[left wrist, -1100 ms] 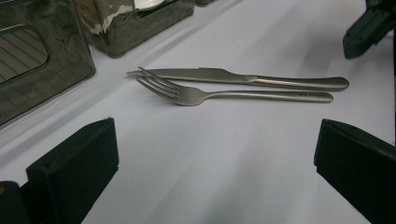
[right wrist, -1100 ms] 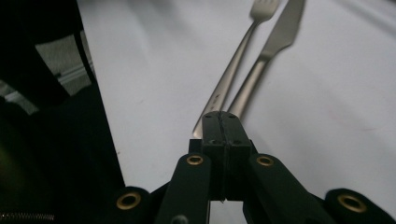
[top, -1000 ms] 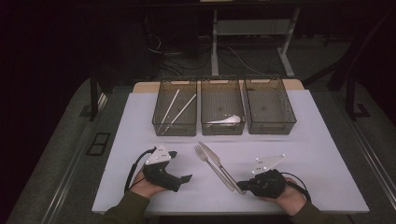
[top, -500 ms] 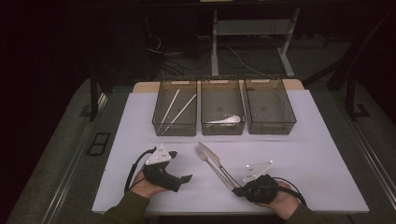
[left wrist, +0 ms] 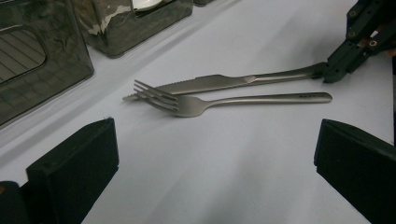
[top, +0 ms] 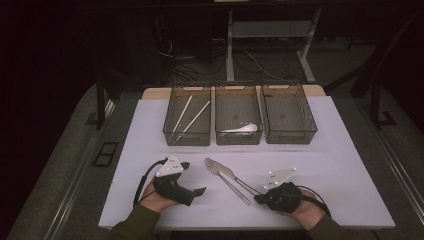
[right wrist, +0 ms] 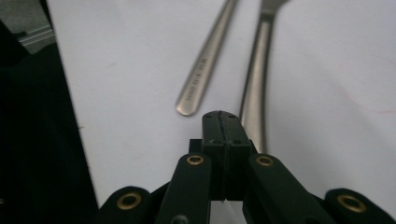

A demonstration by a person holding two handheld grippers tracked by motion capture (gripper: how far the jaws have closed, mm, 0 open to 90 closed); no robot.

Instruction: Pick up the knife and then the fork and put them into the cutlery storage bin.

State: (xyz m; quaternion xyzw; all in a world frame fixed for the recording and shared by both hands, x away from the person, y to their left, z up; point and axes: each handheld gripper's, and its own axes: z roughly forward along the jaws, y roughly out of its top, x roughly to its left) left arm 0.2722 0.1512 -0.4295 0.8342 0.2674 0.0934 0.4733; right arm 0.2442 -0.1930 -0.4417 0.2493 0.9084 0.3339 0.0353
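A steel knife (top: 240, 181) and fork (top: 235, 191) lie side by side on the white table top, tips pointing to the far left. My right gripper (top: 259, 198) is shut, its jaws pressed flat together. Its tip sits at the end of the knife handle (right wrist: 254, 93), which runs under the tip's right side. The fork handle (right wrist: 205, 65) ends just left of the right gripper (right wrist: 221, 119). My left gripper (top: 194, 177) rests on the table left of the cutlery. Its jaws stand wide open, and the left gripper (left wrist: 217, 135) faces the fork (left wrist: 187, 103) and knife (left wrist: 219, 83).
Three dark see-through bins stand in a row at the back. The left bin (top: 186, 141) holds two chopsticks (top: 192, 117), the middle bin (top: 238, 141) a white spoon (top: 241, 129), and the right bin (top: 290, 139) nothing I can make out. The table's front edge is close to both hands.
My right hand has shifted a little at the knife handle's end, dipping and turning slightly. The left hand, fork and knife have stayed put.
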